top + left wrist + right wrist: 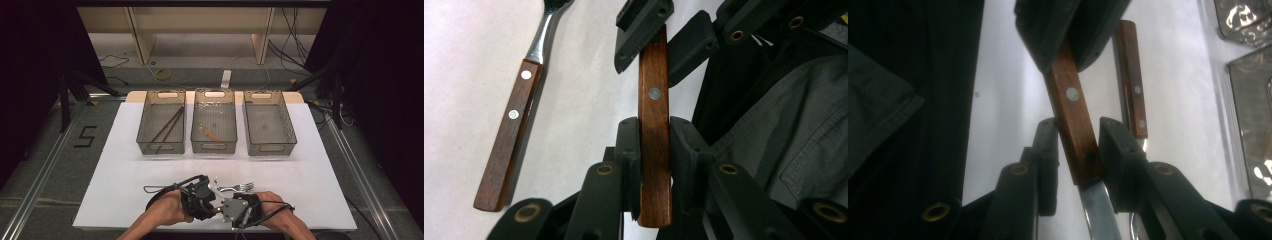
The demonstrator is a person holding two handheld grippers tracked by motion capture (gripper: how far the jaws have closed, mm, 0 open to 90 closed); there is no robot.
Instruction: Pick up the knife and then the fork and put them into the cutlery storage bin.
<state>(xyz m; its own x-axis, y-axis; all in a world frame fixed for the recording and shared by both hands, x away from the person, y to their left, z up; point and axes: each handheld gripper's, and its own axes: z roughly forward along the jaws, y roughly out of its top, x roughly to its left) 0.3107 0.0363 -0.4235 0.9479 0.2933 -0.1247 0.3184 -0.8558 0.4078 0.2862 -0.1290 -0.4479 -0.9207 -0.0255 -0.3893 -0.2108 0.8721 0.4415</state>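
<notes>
both grippers clamp wood-handled knife (654,125), blade tip cut off, fork (514,120) beside

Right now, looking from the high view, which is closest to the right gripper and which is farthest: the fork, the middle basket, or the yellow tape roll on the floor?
From the right gripper:
1. Fork, on the white table just beyond it.
2. Middle basket, farther up the table, between two other baskets.
3. Yellow tape roll, on the floor past the table's far edge, to the left.
</notes>
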